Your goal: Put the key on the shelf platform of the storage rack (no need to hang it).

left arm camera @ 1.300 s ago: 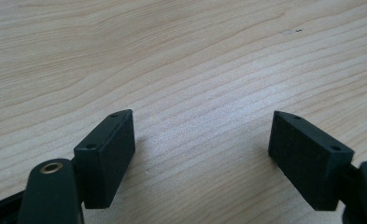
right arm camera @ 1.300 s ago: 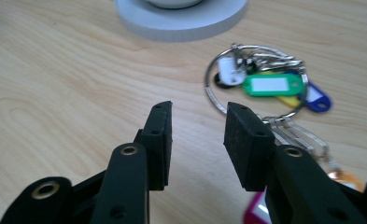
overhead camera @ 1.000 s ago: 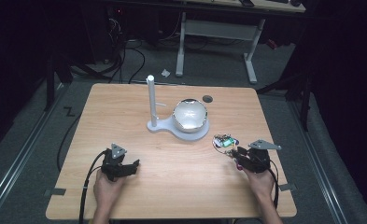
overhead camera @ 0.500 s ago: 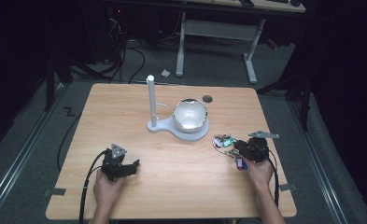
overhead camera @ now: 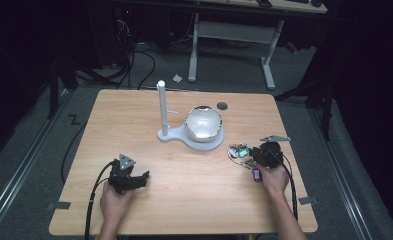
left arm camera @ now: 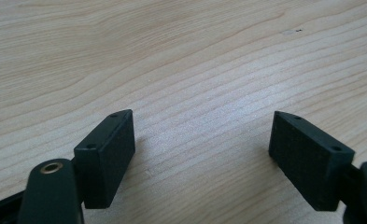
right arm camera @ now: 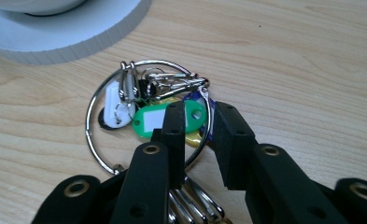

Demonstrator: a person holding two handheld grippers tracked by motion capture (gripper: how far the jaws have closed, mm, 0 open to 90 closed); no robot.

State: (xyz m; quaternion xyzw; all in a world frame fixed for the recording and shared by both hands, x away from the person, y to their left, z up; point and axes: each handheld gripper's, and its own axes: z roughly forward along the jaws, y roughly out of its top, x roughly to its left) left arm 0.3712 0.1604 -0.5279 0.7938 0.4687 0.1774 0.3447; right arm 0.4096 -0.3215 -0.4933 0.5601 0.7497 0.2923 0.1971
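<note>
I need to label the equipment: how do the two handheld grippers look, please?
Both the left gripper and the right gripper are black, each with a grey triangular plate on top and a trailing black cable. Their jaws carry flat rectangular pads and brass-coloured rivets.

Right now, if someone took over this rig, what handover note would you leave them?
Left gripper: open, nothing between the jaws, resting on the table at the near left.
Right gripper: jaws have just been closing around the rim of the key ring; the ring's wire and the green tag sit between them, and no firm grip is evident.
Key ring lies flat beside the white stand.
Done: the approach. Left: finish the grip and lift the ring.
</note>
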